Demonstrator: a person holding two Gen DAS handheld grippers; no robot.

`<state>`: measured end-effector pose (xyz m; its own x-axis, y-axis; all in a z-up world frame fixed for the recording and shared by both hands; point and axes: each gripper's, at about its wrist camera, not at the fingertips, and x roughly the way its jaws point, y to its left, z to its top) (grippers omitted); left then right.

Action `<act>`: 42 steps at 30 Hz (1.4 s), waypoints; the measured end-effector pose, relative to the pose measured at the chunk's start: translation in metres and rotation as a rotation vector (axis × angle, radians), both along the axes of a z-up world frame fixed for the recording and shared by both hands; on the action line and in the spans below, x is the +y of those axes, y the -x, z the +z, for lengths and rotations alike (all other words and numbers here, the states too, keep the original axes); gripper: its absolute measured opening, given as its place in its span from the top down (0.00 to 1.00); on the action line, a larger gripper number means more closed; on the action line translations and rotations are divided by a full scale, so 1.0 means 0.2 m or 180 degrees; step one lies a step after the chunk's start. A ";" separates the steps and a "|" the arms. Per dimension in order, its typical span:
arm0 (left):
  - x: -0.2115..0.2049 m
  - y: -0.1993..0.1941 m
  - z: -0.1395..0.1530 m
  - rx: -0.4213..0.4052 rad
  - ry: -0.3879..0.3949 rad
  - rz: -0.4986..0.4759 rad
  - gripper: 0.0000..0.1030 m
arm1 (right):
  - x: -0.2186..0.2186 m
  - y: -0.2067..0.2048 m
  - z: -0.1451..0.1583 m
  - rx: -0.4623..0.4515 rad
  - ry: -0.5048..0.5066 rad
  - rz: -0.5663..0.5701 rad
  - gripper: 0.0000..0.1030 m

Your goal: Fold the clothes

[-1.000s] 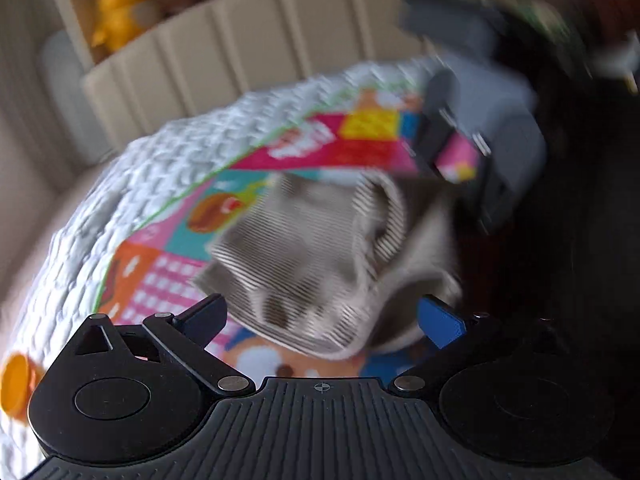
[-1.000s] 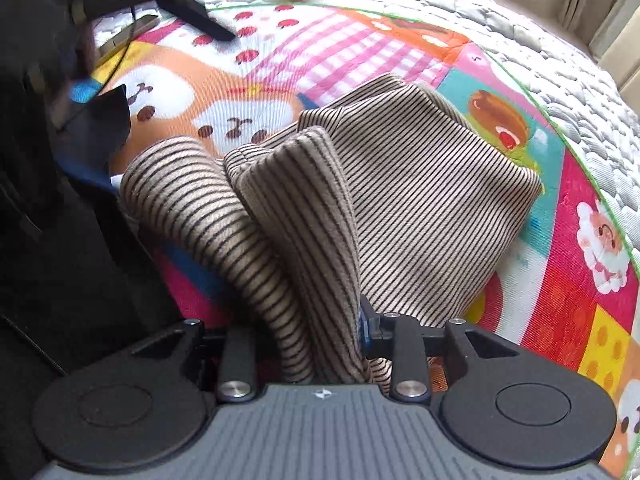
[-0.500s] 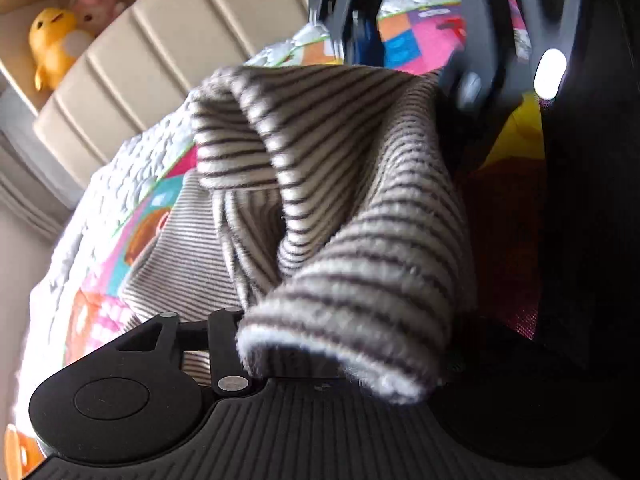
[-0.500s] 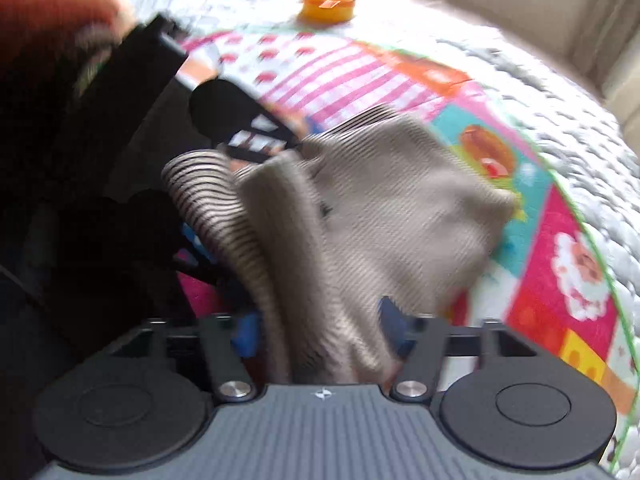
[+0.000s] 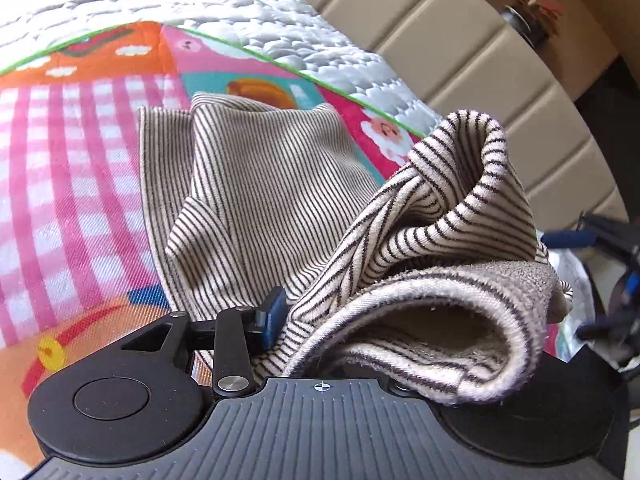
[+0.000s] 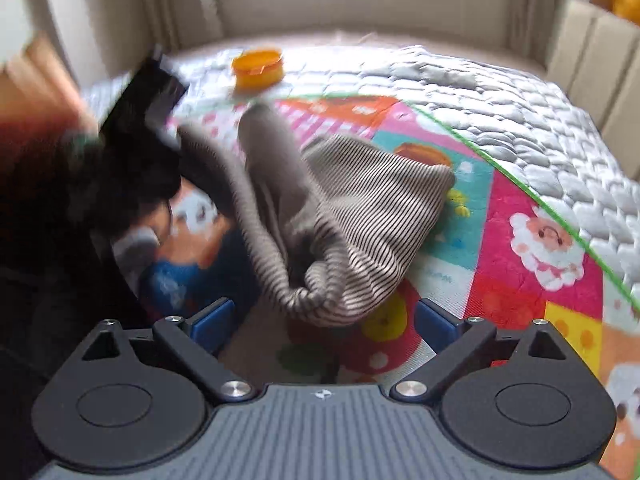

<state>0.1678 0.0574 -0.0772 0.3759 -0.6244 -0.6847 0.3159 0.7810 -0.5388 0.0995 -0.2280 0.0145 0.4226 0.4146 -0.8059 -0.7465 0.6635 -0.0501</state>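
A beige garment with thin dark stripes (image 5: 256, 184) lies partly on a colourful cartoon play mat (image 5: 72, 152). My left gripper (image 5: 320, 332) is shut on a bunched fold of the garment, which drapes over and hides its right finger. In the right wrist view the garment (image 6: 360, 216) hangs lifted at its left side, its lower fold sagging towards the mat. My right gripper (image 6: 322, 320) is open and empty, just short of that fold. The left gripper shows there as a dark blur (image 6: 132, 128).
The mat (image 6: 532, 240) lies on a white quilted bedcover (image 6: 520, 112). An orange round tub (image 6: 258, 70) stands at the bed's far end below a window. A beige padded headboard (image 5: 500, 80) runs along the right. A shelf with plants is behind it.
My right gripper has opened and let go of the garment, then pulled back. My left gripper has closed on the garment and swung round to face the mat.
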 end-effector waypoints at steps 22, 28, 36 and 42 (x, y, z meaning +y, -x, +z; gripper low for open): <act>0.11 -0.03 0.21 0.0032 0.0161 -0.0148 0.64 | 0.06 -0.42 -0.16 0.0132 -0.1037 -0.0696 0.72; 0.16 -0.21 0.07 0.0022 0.0046 0.0511 0.46 | 0.08 -0.57 -0.39 0.0057 -0.0970 -0.1446 0.41; 0.18 -0.21 0.03 -0.0116 -0.0132 0.0490 0.35 | 0.08 -0.54 -0.40 -0.0008 -0.0870 -0.1750 0.19; 0.15 -0.18 0.05 -0.0230 -0.0339 0.0454 0.33 | 0.16 -0.46 -0.35 0.0135 -0.0875 -0.1692 0.00</act>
